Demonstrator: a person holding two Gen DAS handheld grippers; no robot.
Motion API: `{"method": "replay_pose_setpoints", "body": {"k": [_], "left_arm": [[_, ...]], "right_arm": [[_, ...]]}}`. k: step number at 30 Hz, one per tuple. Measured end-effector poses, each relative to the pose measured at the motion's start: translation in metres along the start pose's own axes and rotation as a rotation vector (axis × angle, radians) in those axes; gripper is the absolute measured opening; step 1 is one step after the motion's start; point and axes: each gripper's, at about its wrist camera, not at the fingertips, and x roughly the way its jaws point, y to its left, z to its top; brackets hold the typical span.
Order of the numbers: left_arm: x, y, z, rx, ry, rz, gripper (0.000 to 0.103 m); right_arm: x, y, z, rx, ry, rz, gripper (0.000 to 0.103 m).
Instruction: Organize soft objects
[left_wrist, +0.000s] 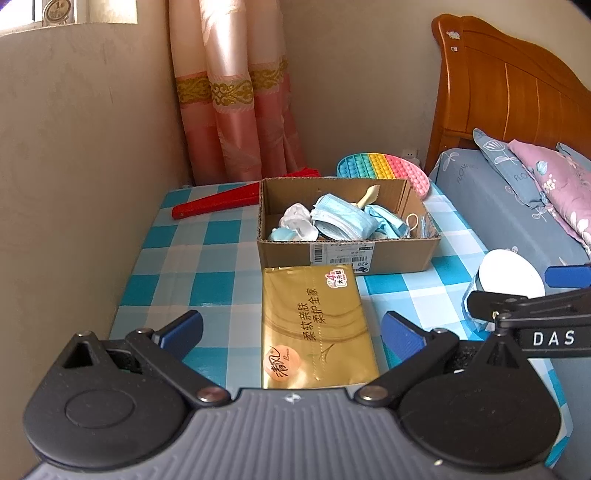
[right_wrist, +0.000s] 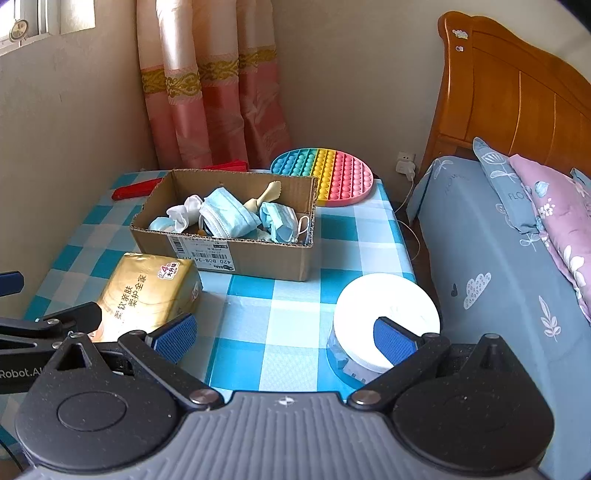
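A gold tissue pack (left_wrist: 317, 328) (right_wrist: 147, 295) lies on the blue checked table, straight ahead of my open left gripper (left_wrist: 291, 334), its near end between the blue pads without contact. Behind it stands an open cardboard box (left_wrist: 384, 254) (right_wrist: 255, 258) holding blue face masks (left_wrist: 341, 219) (right_wrist: 229, 216) and white socks (left_wrist: 299, 221) (right_wrist: 184, 214). My right gripper (right_wrist: 284, 338) is open over bare tablecloth; its right pad overlaps a white-lidded round tub (right_wrist: 388, 306) (left_wrist: 511, 277). The right gripper also shows at the right edge of the left wrist view.
A rainbow pop-it mat (left_wrist: 384, 170) (right_wrist: 325, 177) leans behind the box. A red folded fan (left_wrist: 218, 203) (right_wrist: 135, 190) lies at the back left. Wall and curtain (left_wrist: 229, 92) close the left and back. A bed with pillows (right_wrist: 535, 206) borders the table's right edge.
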Motion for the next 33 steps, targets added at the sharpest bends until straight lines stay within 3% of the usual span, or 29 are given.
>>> {"method": "replay_pose_setpoints", "body": {"k": [33], "left_arm": [[-0.0038,0.0016,-0.0019,-0.001,0.001,0.000,0.102]], "right_arm": [[-0.0072,0.0007,-0.0034,-0.003,-0.005,-0.012,0.103]]}}
